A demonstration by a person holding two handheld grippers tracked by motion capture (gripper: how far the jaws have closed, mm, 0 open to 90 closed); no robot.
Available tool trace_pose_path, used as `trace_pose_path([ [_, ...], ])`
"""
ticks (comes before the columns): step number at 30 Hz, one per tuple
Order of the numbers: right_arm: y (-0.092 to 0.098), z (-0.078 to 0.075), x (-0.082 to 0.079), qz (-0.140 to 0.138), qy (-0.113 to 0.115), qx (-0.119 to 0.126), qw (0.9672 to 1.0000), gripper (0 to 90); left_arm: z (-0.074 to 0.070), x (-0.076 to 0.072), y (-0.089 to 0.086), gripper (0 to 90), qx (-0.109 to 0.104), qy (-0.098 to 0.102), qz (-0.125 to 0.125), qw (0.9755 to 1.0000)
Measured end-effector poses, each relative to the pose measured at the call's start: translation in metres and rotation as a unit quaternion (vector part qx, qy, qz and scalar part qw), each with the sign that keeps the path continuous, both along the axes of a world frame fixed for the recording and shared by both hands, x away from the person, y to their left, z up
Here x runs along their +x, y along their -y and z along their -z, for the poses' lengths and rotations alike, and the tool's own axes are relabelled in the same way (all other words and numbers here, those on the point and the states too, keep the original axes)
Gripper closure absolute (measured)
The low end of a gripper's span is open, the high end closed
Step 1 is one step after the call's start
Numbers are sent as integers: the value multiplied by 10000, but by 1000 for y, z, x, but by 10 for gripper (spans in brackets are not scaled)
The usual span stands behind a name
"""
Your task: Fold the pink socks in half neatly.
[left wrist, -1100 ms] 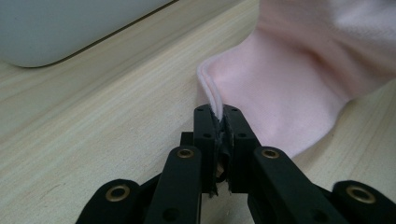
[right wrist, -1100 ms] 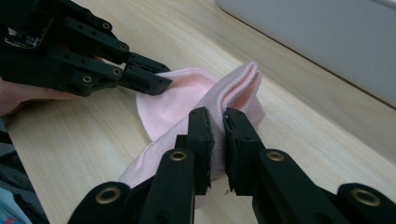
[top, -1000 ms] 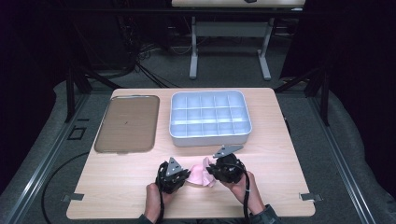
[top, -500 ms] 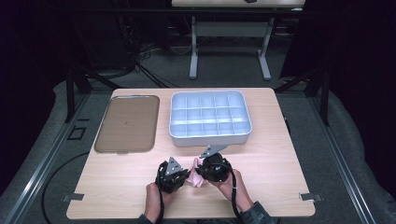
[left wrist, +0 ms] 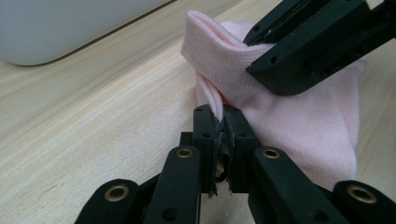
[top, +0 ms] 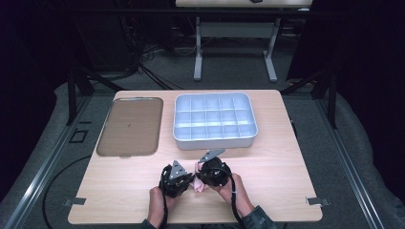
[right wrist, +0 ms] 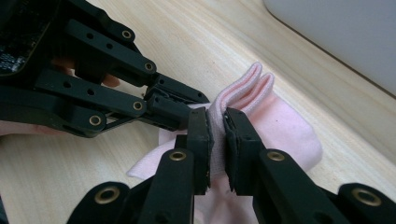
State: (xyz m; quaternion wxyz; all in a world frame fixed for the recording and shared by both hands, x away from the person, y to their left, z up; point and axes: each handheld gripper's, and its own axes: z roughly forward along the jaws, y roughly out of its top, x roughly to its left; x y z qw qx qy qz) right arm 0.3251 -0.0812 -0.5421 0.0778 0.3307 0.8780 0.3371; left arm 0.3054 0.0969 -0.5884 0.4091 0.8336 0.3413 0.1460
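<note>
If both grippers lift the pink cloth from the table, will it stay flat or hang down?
The pink cloth is probably floppy: it folds and bunches where the right gripper and left gripper pinch it. It likely sags between them. The thin knit looks light.

Light wooden table (top: 286,157) stands on grey floor (top: 43,157) in a dark room; second table's grey legs (top: 197,52) at 12 o'clock; black cables (top: 143,62) at 11 o'clock.

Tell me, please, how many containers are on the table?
2: a flat brown tray at the far left, and a grey divided bin to its right, beyond the pink cloth.
</note>
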Motion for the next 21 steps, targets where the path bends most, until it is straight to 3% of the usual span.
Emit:
trace_pose_path([
  [3,2,1,1,-30,-104,53,9999,794,0,0,0,850,-7,-6,-10,10000],
  [14,22,-11,-4,10,-34,603,9982,584,0,0,1,851,10,24,-9,10000],
  [17,31,-17,-7,100,91,714,9974,576,0,0,1,851,15,30,3,10000],
  [21,43,-17,-4,428,141,677,9967,683,0,-1,1,851,0,32,-21,10000],
])
